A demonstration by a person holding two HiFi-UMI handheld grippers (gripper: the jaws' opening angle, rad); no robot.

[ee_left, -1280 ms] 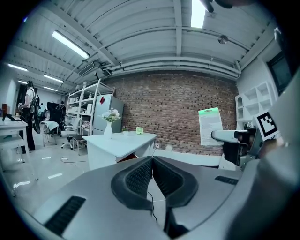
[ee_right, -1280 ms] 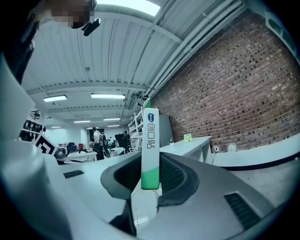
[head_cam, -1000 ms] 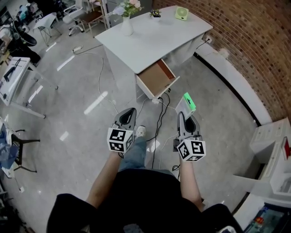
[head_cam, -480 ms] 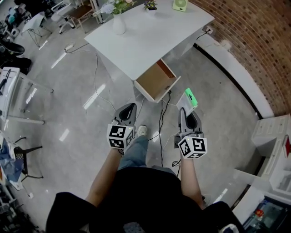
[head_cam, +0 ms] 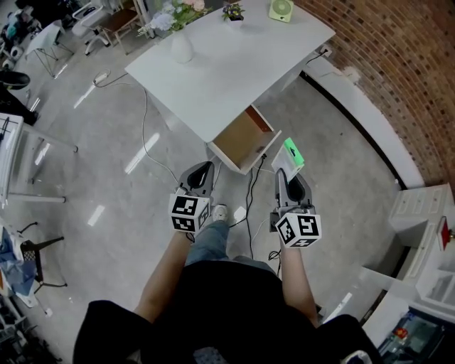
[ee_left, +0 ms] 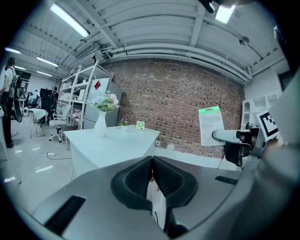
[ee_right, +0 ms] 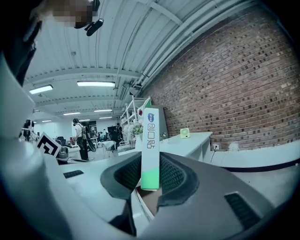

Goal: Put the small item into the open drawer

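Note:
My right gripper (head_cam: 287, 175) is shut on a flat white box with a green end (head_cam: 290, 157), which stands upright between the pads (ee_right: 150, 149). The same box (ee_left: 211, 125) shows at the right in the left gripper view. My left gripper (head_cam: 200, 173) is shut with nothing between its pads (ee_left: 151, 177). Just ahead of both grippers, the open drawer (head_cam: 244, 138) with a brown bottom juts out of the white desk (head_cam: 213, 64). The box hangs over the floor, right of the drawer's front.
On the desk stand a white vase with flowers (head_cam: 180, 44), a small plant (head_cam: 232, 12) and a green gadget (head_cam: 281, 8). Cables (head_cam: 250, 195) trail on the floor below the drawer. A brick wall (head_cam: 398, 78) runs along the right, with white shelving (head_cam: 419, 227) beside it.
The desk and drawer have come closer to both grippers and lie further left in the head view. The right gripper keeps its hold on the box.

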